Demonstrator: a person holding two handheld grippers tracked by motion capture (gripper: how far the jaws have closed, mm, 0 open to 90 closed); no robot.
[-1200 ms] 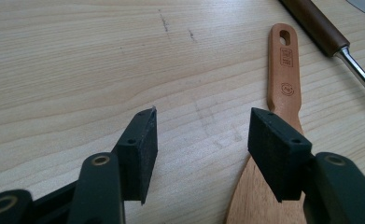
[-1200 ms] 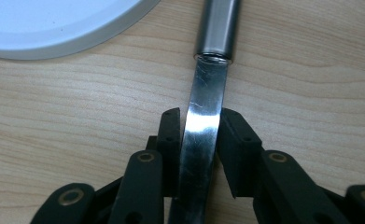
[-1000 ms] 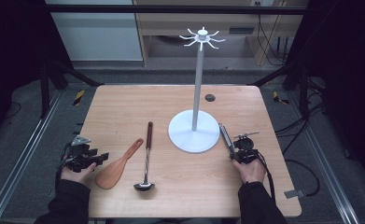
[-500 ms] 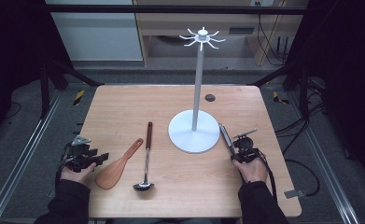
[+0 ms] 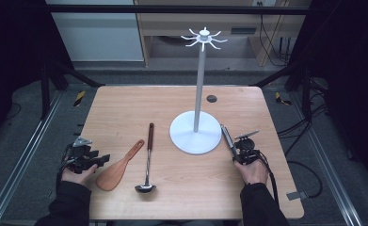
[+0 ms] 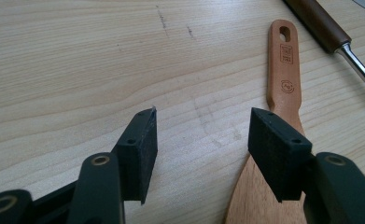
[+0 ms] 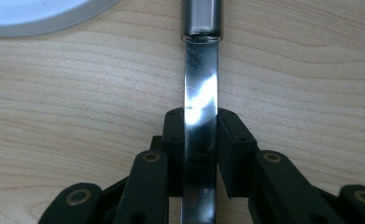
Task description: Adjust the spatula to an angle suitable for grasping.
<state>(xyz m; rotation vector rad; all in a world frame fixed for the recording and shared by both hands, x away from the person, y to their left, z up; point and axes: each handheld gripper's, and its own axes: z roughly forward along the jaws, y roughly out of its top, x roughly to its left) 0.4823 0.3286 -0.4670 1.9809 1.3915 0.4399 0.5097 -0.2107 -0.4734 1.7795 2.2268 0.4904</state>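
A steel utensil (image 5: 227, 136) with a flat shiny shaft (image 7: 200, 84) and a round handle lies at the table's right, just beside the white stand's base (image 5: 195, 134). My right gripper (image 5: 242, 149) has just been closing; its pads (image 7: 173, 135) now press on both sides of that shaft, with the gripper (image 7: 201, 116) shut on it. At the left, a wooden spatula (image 5: 120, 167) lies flat. My left gripper (image 5: 101, 159) stands open beside its blade, nothing between the jaws (image 6: 201, 135); the spatula's handle (image 6: 284, 70) runs past the right pad.
A ladle (image 5: 148, 150) with a dark wooden handle (image 6: 320, 23) lies between the spatula and the stand. The stand's thin pole rises to a ring of hooks (image 5: 204, 37). A small dark hole (image 5: 212, 98) sits near the table's far edge.
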